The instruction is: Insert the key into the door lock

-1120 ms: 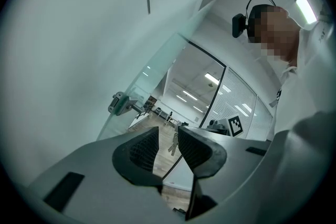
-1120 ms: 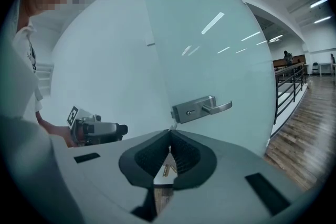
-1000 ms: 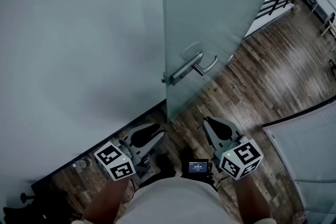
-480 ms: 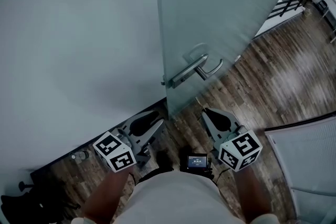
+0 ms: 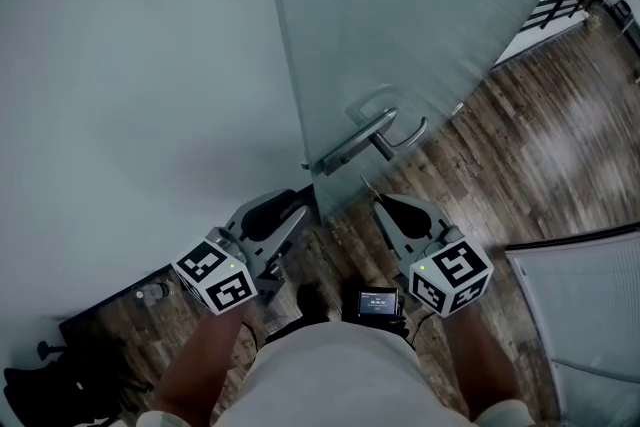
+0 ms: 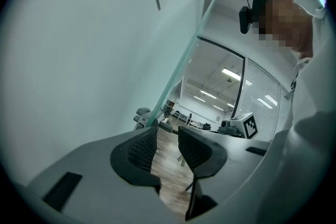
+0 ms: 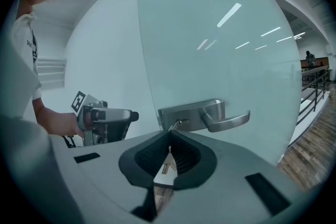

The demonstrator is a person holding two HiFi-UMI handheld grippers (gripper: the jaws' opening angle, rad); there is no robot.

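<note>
Insertion not yet made: right tongs (image 7: pixel 168 134) clamp the small metal key (image 7: pixel 166 167) short of the silver door lock plate (image 7: pixel 190 113); left tongs (image 6: pixel 167 132) stand apart, empty.

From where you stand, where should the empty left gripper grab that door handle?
Take the door handle by its straight horizontal bar near the free end, approaching head-on with fingers above and below. The bar stands clear of the glass, so they should fit.
</note>
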